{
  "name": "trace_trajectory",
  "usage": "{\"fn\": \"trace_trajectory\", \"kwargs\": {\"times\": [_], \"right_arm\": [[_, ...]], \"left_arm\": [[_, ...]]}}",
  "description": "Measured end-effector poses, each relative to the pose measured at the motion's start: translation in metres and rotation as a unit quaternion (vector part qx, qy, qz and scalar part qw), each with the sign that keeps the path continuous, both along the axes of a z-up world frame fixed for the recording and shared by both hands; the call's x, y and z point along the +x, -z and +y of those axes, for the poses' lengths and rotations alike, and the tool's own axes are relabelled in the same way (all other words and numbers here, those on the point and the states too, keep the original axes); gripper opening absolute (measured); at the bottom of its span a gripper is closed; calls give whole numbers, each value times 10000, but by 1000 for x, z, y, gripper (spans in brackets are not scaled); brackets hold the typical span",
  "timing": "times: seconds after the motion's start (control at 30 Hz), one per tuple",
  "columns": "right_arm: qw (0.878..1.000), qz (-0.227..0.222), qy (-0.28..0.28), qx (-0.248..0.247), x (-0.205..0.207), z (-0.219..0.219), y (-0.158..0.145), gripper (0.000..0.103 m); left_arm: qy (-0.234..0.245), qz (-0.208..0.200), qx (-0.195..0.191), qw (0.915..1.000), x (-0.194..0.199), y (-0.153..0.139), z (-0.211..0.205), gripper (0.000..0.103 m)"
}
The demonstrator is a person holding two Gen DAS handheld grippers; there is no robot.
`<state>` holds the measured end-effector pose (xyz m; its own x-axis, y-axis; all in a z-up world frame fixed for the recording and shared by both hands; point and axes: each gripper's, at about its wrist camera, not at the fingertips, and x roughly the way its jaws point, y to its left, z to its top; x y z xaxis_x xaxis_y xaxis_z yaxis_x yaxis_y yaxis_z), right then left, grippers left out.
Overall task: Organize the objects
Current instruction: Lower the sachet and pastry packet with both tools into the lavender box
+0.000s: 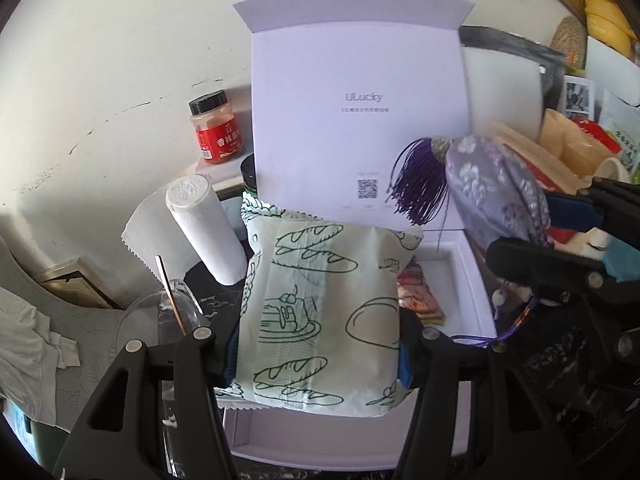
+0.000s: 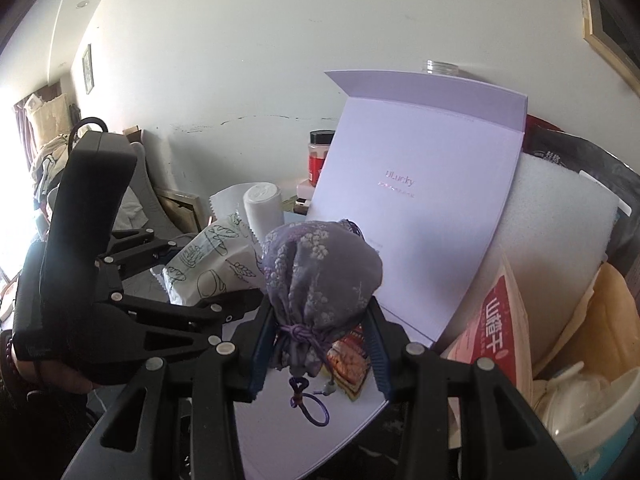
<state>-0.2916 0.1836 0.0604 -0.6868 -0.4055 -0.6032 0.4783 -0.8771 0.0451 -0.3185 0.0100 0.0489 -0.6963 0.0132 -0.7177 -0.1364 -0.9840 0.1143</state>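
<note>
Closest to my left camera, my left gripper (image 1: 320, 344) clamps a pale green tissue pack (image 1: 320, 308) printed with bread drawings, hanging just over the open white box (image 1: 472, 280). My right gripper (image 2: 316, 344) pinches the gathered neck of a purple drawstring pouch (image 2: 320, 268), held above the same box in front of its raised lid (image 2: 420, 208). I judge the step to be loading both items into the box; next I need to lower each into free floor space, beside the colourful snack packet (image 1: 420, 300) already lying inside, before letting the fingers part. The left view shows the box floor and the pouch's purple tassel (image 1: 416, 184); the right view hides most of that floor but shows the knotted cord (image 2: 312, 400) dangling below my jaws and the left gripper from the side.
</note>
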Motion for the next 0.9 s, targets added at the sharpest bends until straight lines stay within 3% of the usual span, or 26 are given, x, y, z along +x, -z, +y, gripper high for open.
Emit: {"fn": "trace_trajectory", "kwargs": {"times": [0.2, 0.47, 0.9], "right_arm": [[9991, -299, 298, -3, -25, 7, 22, 42], [9986, -490, 180, 119, -39, 4, 44, 42], [9962, -762, 211, 367, -52, -6, 68, 42]], "left_arm": [[-68, -130, -69, 9999, -19, 22, 2, 55], [-79, -338, -134, 9993, -34, 49, 4, 55], [186, -761, 119, 9969, -55, 91, 7, 55]]}}
